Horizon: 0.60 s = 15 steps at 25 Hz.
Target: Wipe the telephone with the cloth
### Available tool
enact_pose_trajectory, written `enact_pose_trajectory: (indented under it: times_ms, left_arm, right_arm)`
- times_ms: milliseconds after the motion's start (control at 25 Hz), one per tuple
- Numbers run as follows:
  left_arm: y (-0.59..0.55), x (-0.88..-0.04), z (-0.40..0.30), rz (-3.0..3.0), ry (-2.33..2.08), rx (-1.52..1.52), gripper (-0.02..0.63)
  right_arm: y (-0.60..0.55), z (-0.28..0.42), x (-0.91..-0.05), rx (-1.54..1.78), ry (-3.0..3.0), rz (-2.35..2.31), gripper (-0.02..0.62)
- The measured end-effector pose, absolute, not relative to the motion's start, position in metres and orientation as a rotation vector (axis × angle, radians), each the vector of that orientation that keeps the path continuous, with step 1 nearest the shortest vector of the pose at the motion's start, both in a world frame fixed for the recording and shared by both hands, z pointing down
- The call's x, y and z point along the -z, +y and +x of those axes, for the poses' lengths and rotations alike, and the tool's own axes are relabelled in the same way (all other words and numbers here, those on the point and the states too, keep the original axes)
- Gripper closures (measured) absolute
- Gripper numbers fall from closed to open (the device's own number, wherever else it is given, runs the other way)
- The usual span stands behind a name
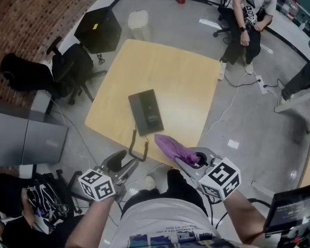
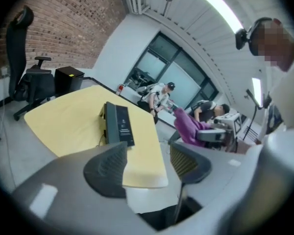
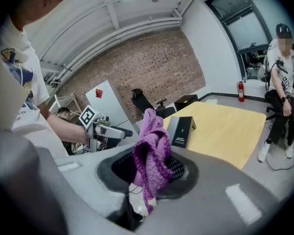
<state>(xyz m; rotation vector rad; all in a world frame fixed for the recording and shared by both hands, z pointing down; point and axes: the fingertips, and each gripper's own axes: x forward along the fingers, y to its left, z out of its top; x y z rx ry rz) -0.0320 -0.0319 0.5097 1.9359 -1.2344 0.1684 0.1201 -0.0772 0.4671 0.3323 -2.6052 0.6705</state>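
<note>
Purple cloth (image 1: 170, 148), blk phone (image 1: 146, 112) on yellow tbl (image 1: 186, 81).

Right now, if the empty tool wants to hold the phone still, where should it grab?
Probably across the two long sides of the telephone, near its close end, with the left tool coming down from above. It is a narrow slab lying on the table, pointing away from you. Its cord hangs off the close edge, so avoid that.
</note>
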Motion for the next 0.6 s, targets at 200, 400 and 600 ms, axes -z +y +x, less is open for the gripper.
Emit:
enact_pose_trajectory:
  times_ms: [200,400,600]
  left_arm:
    - [0.005,-0.474,0.011,2.109,-1.092,-0.124,0.405]
    - [0.062,-0.452,0.035,2.218,-1.023,-0.087,0.560]
    - [0.127,-0.452,0.059,2.326,-0.939,-0.135,0.598]
  right_arm:
    - [-0.049,0.122,-0.460,-0.566,-2.597,0.370,0.510]
    - [0.009,0.117,-0.454,-0.487,-2.602,0.394,0.511]
    - [0.076,0.119,-0.444,-0.414,-2.596,0.427,0.511]
